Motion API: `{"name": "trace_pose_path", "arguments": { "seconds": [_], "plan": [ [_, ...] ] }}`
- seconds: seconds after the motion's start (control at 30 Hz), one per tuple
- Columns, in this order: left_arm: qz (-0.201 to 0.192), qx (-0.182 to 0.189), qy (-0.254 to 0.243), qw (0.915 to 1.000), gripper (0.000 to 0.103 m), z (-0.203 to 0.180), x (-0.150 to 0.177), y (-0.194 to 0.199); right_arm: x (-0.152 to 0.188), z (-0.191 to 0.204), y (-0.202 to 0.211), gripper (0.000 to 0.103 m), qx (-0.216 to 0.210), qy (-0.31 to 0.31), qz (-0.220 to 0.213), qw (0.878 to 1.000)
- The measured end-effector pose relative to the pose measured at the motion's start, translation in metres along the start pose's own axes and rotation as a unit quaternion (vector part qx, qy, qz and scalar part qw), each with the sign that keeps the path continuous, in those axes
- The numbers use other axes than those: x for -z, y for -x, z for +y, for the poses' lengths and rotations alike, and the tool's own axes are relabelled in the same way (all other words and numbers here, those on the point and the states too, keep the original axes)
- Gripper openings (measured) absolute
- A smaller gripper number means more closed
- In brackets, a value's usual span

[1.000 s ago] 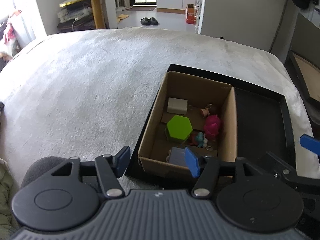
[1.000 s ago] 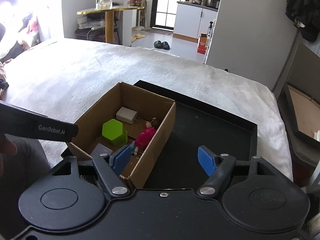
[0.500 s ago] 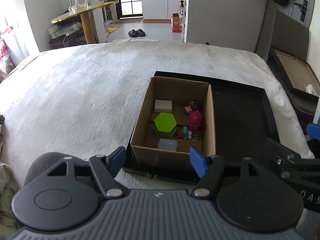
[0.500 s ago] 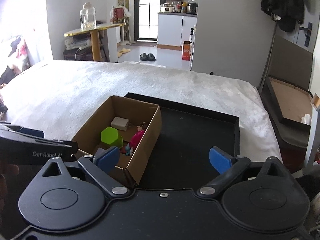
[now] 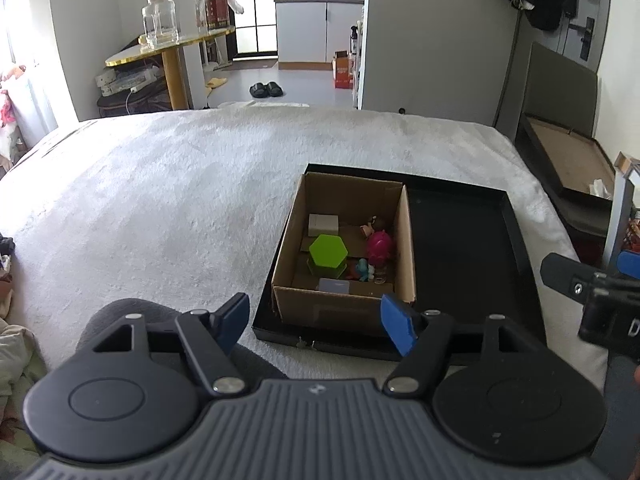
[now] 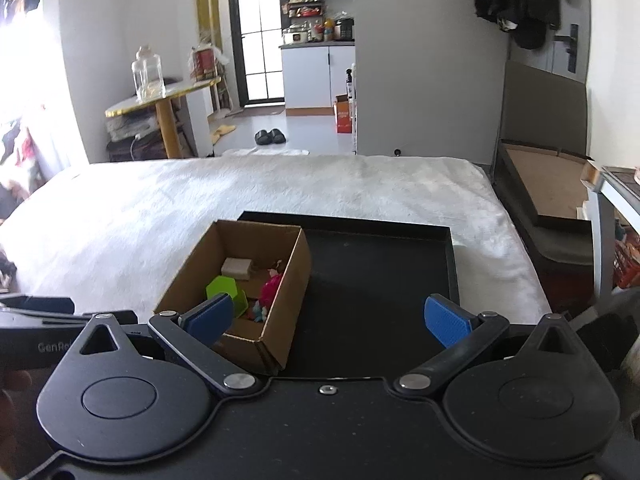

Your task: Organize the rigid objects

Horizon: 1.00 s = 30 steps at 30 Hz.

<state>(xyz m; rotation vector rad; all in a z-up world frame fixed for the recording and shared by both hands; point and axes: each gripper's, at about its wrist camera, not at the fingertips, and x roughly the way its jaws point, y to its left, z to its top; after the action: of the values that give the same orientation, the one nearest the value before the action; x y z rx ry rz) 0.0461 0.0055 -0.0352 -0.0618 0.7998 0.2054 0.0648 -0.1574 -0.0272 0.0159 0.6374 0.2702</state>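
Both grippers, the left gripper [image 5: 316,322] and the right gripper [image 6: 328,318], had just been opening, fingers spread and empty. The toys lay inside the cardboard box [image 5: 344,304] on the black tray [image 5: 460,240]. A careless reach could tip the light box.

Open cardboard box [image 5: 344,308] on black tray [image 5: 516,240], left side; holds green hexagon [image 5: 328,251], pink figure [image 5: 380,245], grey block [image 5: 323,224].

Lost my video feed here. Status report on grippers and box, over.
Left gripper and right gripper open, empty, jaws just widened. Toys sit inside cardboard box on black tray. Nothing in the way.
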Motion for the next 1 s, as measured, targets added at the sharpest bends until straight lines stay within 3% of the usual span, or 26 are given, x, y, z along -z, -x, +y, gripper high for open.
{"name": "trace_pose_path", "arguments": {
  "seconds": [0.27, 0.43, 0.6, 1.0],
  "plan": [
    [-0.018, 0.022, -0.024, 0.9993, 0.074, 0.001, -0.006, 0.030, -0.007, -0.004, 0.021, 0.103, -0.013, -0.021, -0.001, 1.000],
    [-0.020, 0.045, -0.006, 0.9988, 0.087, 0.008, -0.009, 0.050, -0.014, -0.006, 0.036, 0.103, -0.019, -0.040, -0.003, 0.999],
    [-0.015, 0.053, -0.025, 0.9982, 0.100, 0.007, -0.010, 0.072, -0.019, -0.002, 0.049, 0.103, -0.020, -0.038, 0.001, 0.999],
    [-0.032, 0.044, -0.041, 0.9976, 0.102, 0.011, -0.011, 0.095, -0.019, 0.000, 0.068, 0.103, -0.004, -0.052, 0.016, 0.999]
  ]
}}
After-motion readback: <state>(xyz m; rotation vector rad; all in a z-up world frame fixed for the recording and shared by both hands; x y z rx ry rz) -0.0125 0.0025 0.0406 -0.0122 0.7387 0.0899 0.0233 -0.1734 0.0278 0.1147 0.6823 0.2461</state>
